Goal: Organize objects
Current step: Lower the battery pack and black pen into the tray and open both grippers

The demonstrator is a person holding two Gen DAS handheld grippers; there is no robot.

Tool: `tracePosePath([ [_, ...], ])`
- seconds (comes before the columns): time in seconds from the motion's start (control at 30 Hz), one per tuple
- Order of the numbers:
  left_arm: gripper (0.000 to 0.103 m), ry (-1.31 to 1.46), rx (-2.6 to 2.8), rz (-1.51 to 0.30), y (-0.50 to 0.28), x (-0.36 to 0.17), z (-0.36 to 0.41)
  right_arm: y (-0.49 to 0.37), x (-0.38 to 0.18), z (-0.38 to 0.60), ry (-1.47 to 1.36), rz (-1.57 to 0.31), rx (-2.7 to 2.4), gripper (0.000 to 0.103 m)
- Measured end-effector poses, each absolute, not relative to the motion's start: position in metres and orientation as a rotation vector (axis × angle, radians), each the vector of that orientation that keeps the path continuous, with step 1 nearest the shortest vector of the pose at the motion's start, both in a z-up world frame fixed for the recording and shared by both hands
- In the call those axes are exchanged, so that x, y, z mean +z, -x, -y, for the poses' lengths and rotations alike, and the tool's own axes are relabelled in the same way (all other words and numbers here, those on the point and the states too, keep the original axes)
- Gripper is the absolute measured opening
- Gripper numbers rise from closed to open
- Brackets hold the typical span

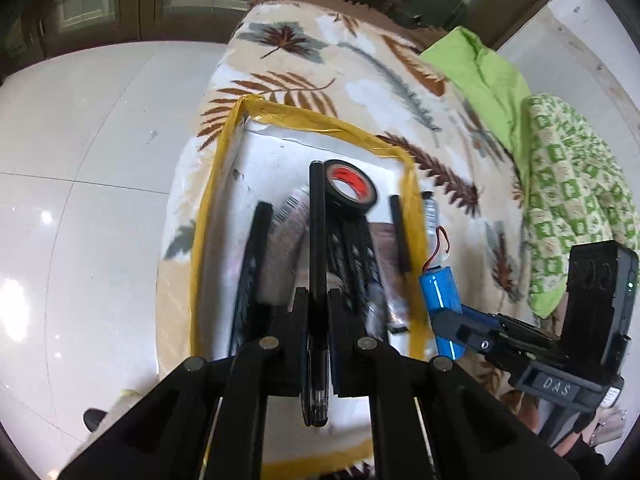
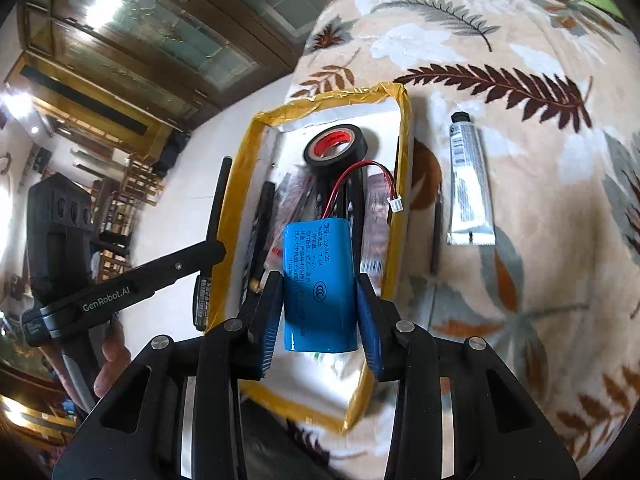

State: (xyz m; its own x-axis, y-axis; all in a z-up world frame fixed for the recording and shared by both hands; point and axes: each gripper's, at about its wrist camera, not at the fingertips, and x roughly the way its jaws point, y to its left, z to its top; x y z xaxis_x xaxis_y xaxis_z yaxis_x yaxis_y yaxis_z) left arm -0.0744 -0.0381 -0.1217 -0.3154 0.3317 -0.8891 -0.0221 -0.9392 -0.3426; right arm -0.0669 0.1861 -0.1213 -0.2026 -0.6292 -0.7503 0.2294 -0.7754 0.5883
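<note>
Black pen (image 1: 318, 280) sits clamped lengthwise in the left claw (image 1: 318, 300), jaws pinched almost shut on its barrel, tip aimed at twelve o'clock over the box (image 1: 208, 208). In the right wrist view the right claw (image 2: 320, 308) holds the blue battery (image 2: 320, 284) upright between its pads at a middling width, red and black leads (image 2: 360, 176) arcing toward one o'clock with a small white plug on the end.

Both loads hang above the same yellow-taped box on the blanket (image 2: 540, 240), which already holds a tape roll (image 2: 335, 145), black sticks and packets. The two claws sit close, the right at four o'clock of the left in the left wrist view, so they could knock together if both go down at once. The leads may snag on the tape roll or the box rim and drag the battery askew on release. The pen, gripped along its length, could roll or land across the rim instead of inside. A tube (image 2: 469, 184) lies outside the box at two o'clock, not yet gathered.
</note>
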Motion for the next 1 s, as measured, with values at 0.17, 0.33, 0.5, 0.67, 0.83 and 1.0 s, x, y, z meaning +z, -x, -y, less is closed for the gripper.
tracePosePath([
  [0.17, 0.006, 1.744, 2.292, 0.387, 0.099, -0.146, 0.042, 0.084, -0.133, -0.165, -1.557, 0.432, -2.026, 0.035],
  [0.33, 0.007, 1.765, 2.237, 0.395, 0.111, -0.163, 0.044, 0.094, -0.140, -0.150, -1.590, 0.370, -2.061, 0.035],
  [0.5, 0.007, 1.804, 2.222, 0.334, 0.117, -0.172, 0.039, 0.105, -0.148, -0.139, -1.637, 0.297, -2.108, 0.035],
  [0.67, 0.008, 1.749, 2.211, 0.463, 0.119, -0.170, 0.051, 0.109, -0.155, -0.134, -1.635, 0.303, -2.100, 0.036],
  [0.83, 0.008, 1.708, 2.203, 0.544, 0.115, -0.168, 0.054, 0.107, -0.147, -0.142, -1.586, 0.339, -2.100, 0.036],
  [1.0, 0.017, 1.538, 2.227, 0.623, 0.103, -0.142, 0.056, 0.099, -0.119, -0.171, -1.461, 0.382, -2.147, 0.056],
])
